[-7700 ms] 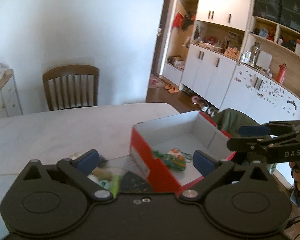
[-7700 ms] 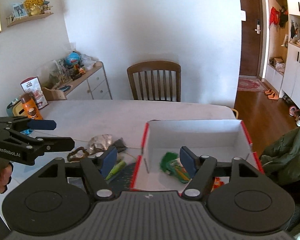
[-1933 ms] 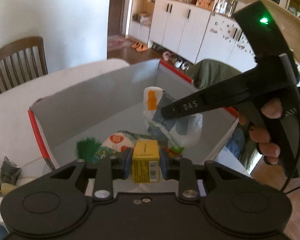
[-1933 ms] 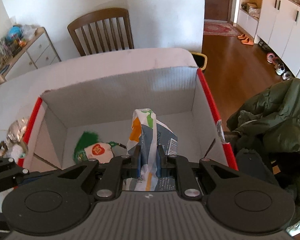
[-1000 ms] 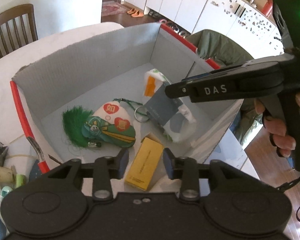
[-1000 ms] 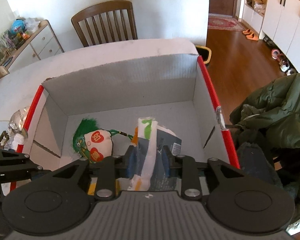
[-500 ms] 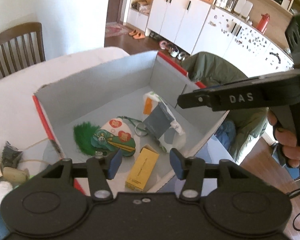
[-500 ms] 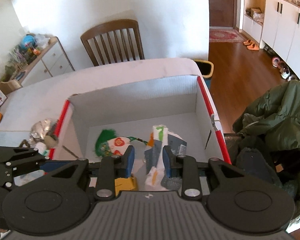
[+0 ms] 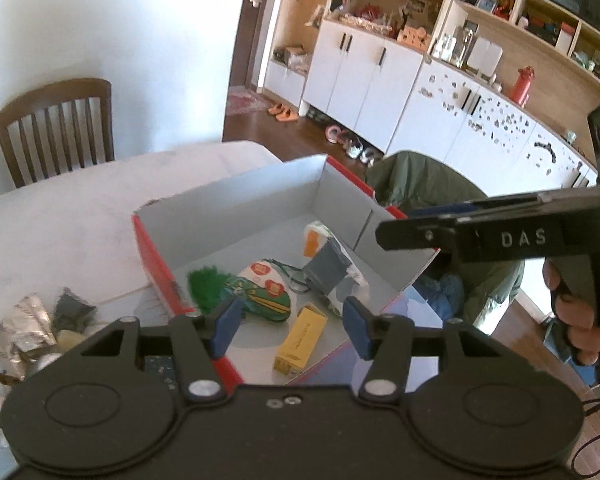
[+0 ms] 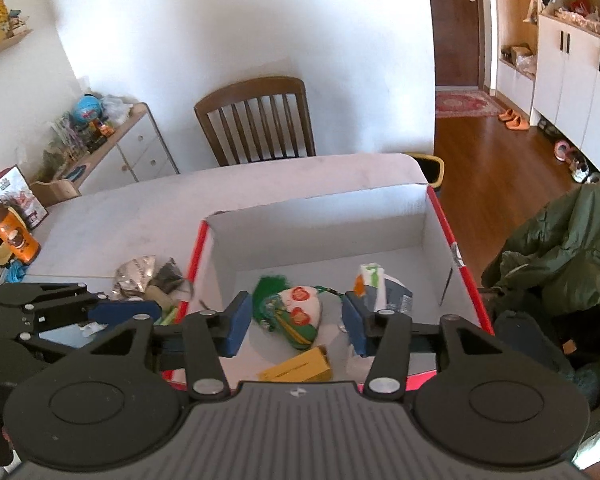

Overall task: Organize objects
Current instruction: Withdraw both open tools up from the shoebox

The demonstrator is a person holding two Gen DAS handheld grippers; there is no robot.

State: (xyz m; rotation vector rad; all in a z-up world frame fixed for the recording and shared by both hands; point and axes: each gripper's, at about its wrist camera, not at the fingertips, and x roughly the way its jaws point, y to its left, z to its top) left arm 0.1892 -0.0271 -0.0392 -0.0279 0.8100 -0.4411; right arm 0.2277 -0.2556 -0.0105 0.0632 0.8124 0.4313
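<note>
Loose clutter of foil wrap [image 9: 18, 326] and small oddments on white table [image 9: 60, 216] at 9 o'clock of red-edged box [image 9: 152, 256]; left gripper [image 9: 292, 326] above near rim, jaws spread wide, nothing held. Inside box, left to right: green tasselled pouch [image 9: 256, 294] at 9 o'clock, yellow carton [image 9: 300, 338] flat at 6 o'clock, grey-and-white packet [image 9: 332, 270] at 3 o'clock. Right gripper [image 10: 296, 326] over near edge, jaws wide apart and empty, green jacket [image 10: 560, 256] beyond at 3 o'clock.

The right gripper [image 9: 416, 222] bears white letters "DAS" on its side; other printing is illegible.
</note>
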